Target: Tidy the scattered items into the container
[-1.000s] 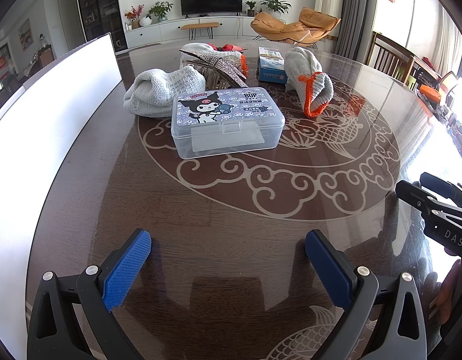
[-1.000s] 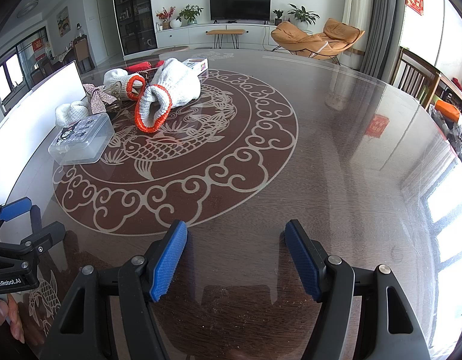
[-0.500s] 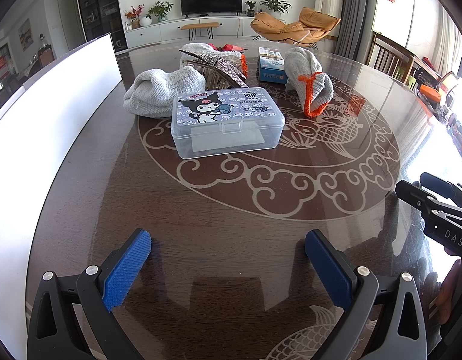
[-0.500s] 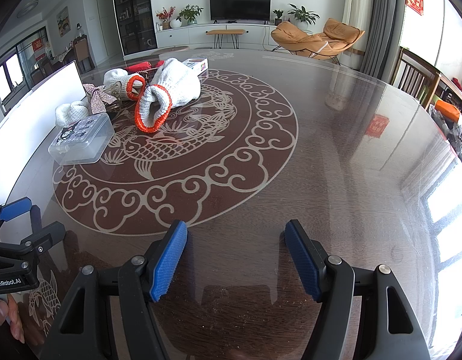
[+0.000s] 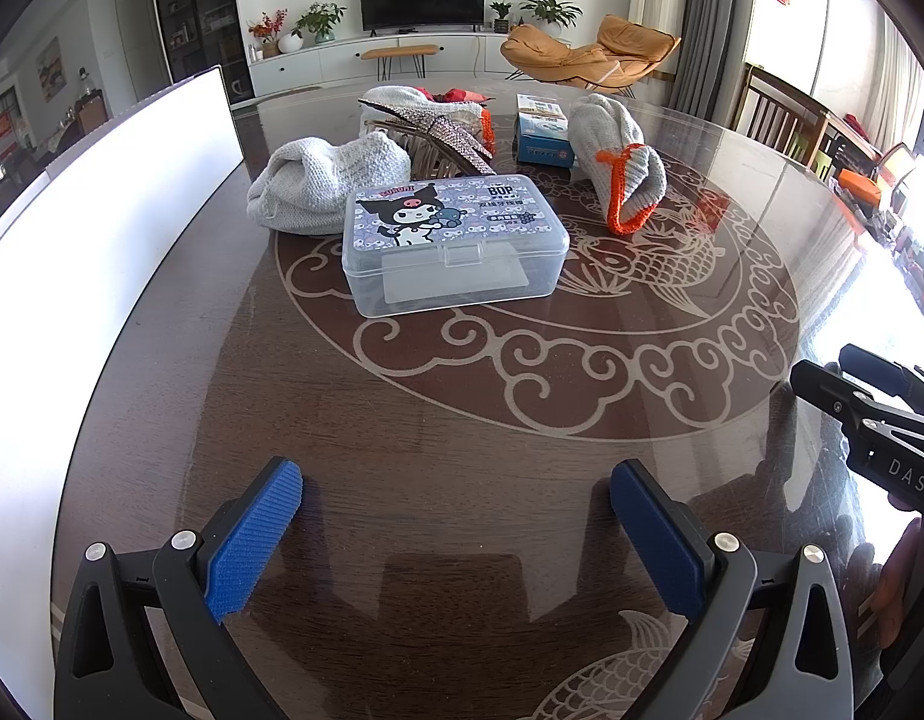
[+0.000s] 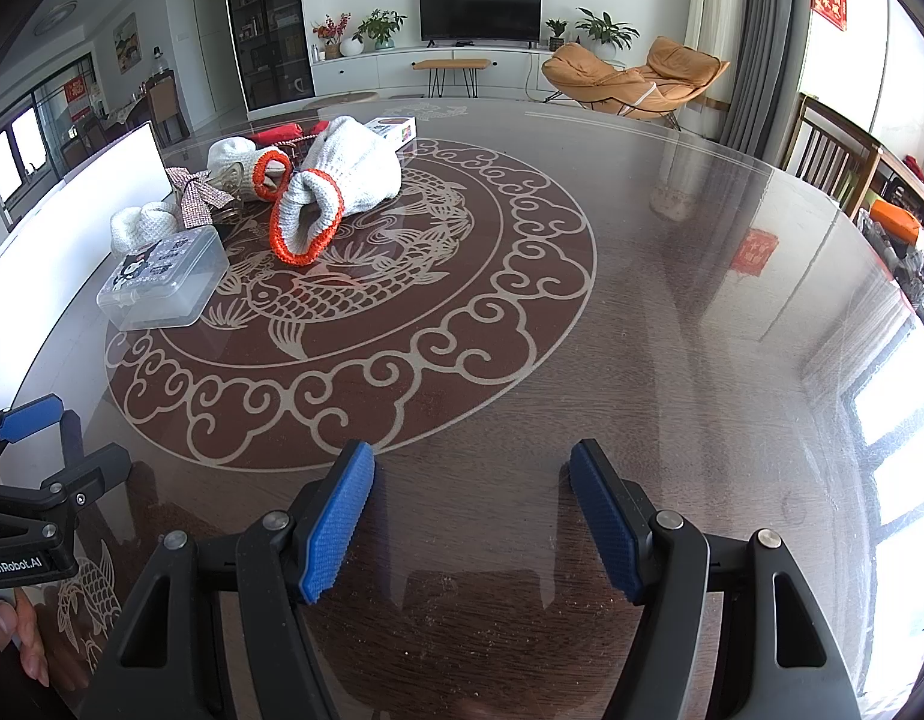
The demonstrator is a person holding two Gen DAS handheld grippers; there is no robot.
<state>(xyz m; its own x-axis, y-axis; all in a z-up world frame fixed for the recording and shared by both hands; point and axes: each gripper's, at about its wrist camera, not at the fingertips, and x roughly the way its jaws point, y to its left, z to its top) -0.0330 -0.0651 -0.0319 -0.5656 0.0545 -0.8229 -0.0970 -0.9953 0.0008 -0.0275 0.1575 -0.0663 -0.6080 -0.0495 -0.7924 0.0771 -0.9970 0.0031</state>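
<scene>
My left gripper (image 5: pixel 456 480) hovers open over the dark table, nothing between its blue pads. Ahead of it lie a clear plastic box with a cartoon lid (image 5: pixel 456 240), a white knitted cloth (image 5: pixel 324 186), a wire basket (image 5: pixel 429 150) draped with a glittery bow, a small blue-and-white carton (image 5: pixel 543 126) and a white glove with an orange cuff (image 5: pixel 624 162). My right gripper (image 6: pixel 471 459) is open too and holds nothing, well short of the glove (image 6: pixel 342 186) and the plastic box (image 6: pixel 162 282). Each gripper shows at the edge of the other's view.
The round table (image 5: pixel 402 420) has a glossy top with a pale fish pattern. A white panel (image 5: pixel 102 210) stands along its left side. Wooden chairs (image 5: pixel 774 114) stand at the right. A second orange-cuffed glove (image 6: pixel 246 165) lies on the basket.
</scene>
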